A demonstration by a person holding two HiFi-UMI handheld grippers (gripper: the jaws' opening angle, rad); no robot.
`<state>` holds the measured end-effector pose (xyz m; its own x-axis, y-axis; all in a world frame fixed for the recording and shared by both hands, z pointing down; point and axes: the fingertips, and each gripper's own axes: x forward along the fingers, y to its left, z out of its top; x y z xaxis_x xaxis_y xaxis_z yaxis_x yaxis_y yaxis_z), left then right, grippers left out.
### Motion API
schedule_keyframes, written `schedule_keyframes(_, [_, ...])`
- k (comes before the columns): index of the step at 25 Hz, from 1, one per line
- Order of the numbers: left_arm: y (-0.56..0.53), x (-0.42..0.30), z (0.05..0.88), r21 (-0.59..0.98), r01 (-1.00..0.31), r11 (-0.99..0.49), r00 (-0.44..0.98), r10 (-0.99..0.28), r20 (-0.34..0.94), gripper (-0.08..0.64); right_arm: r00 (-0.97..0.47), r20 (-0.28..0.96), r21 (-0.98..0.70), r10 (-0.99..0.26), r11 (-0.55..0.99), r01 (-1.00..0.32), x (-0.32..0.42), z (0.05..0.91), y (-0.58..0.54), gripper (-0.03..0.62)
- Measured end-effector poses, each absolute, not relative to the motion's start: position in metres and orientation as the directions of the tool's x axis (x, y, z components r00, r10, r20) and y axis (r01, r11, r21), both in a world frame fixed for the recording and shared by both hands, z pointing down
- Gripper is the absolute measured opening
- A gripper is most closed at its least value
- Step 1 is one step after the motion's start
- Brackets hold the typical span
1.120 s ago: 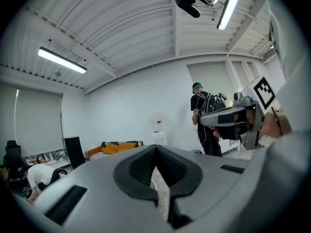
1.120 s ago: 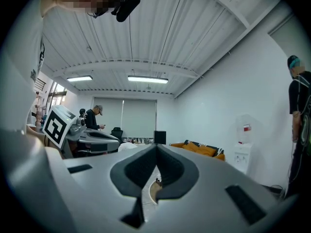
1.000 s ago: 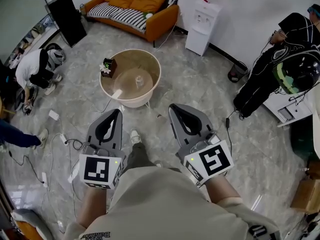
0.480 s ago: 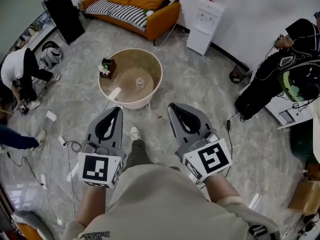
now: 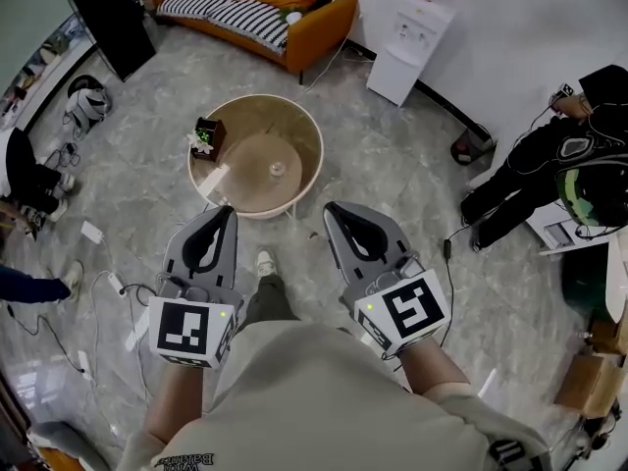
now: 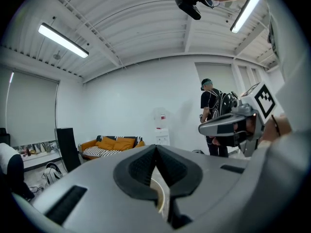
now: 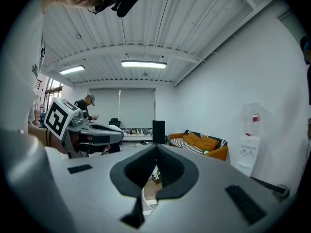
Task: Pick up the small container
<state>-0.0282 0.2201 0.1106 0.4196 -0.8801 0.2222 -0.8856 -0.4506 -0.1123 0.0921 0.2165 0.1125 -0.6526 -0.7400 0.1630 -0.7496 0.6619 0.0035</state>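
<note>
The small container [image 5: 277, 169], a little clear jar, stands near the middle of a round beige table [image 5: 312, 155] in the head view. Both grippers are held side by side short of the table's near rim, empty. My left gripper [image 5: 229, 213] has its jaws closed together, tips pointing at the table. My right gripper [image 5: 333, 209] is shut too, about level with the left. In the left gripper view the closed jaws [image 6: 156, 148] fill the bottom, with a sliver of the table rim [image 6: 158, 194] showing through them. The right gripper view shows its closed jaws [image 7: 156, 149].
A small potted plant in a dark box [image 5: 207, 134] and a white strip [image 5: 216, 177] sit on the table's left side. Behind are an orange sofa [image 5: 257, 8] and a water dispenser [image 5: 412, 42]. People stand at right [image 5: 549, 165] and left [image 5: 29, 175]. Cables [image 5: 118, 287] lie on the floor.
The view has crept forward toward the table; the sofa slid up the frame. Both grippers rose slightly and stay shut. The person at left moved toward the frame edge.
</note>
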Motion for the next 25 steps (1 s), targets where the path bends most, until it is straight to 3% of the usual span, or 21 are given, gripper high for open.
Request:
schedule_keyframes(13, [0.056, -0.110, 0.113, -0.079, -0.859, -0.506, 0.476, -0.845, 0.244, 0.006, -0.591, 0.227, 0.011, -0.774, 0.609, -0.793, 0.014, 0.117, 0.050, -0.005])
schedule_keyframes(25, [-0.024, -0.130, 0.107, -0.067, -0.828, -0.557, 0.540, -0.823, 0.175, 0.006, -0.543, 0.243, 0.008, -0.804, 0.561, -0.828, -0.004, 0.124, -0.030, -0.005])
